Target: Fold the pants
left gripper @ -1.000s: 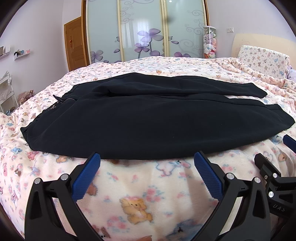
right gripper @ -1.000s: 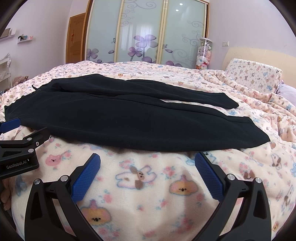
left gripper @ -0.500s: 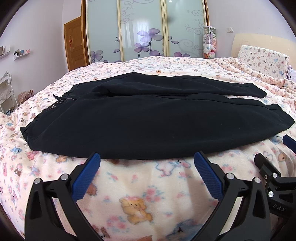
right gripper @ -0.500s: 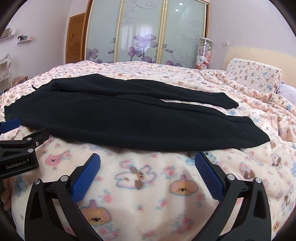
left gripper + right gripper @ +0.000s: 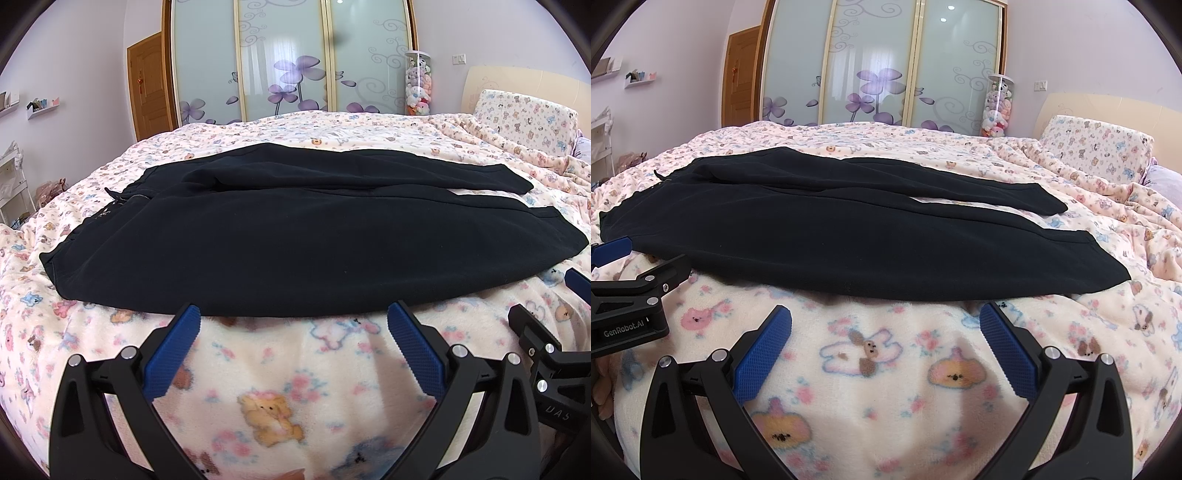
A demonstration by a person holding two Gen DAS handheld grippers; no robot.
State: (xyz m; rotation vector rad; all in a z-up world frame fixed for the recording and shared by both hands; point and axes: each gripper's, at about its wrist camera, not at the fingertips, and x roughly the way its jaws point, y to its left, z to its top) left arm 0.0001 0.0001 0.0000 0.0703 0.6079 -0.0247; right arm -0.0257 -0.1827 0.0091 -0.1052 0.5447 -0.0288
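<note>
The black pants (image 5: pixel 295 236) are laid flat across the bed (image 5: pixel 280 369), on its bear-printed blanket, with the waistband to the left and the two legs running to the right, the far leg slightly apart from the near one at the cuffs. The left claw (image 5: pixel 293 319) is held wide, nothing between its blue pads, just short of the near edge of the fabric around the middle of the near leg. The right claw (image 5: pixel 885 320) is likewise spread wide and empty, just before the near hem toward the cuff end. No fold appears to have been made yet, so the step in hand is judged to be the first grasp for laying one leg over the other. It would be done best if the near edge were pinched at two well-separated points, one toward the waistband and one toward the cuff, with only the pants taken and not the plush blanket beneath. The edge should be lifted evenly and carried across so that the legs are matched seam to seam.
</note>
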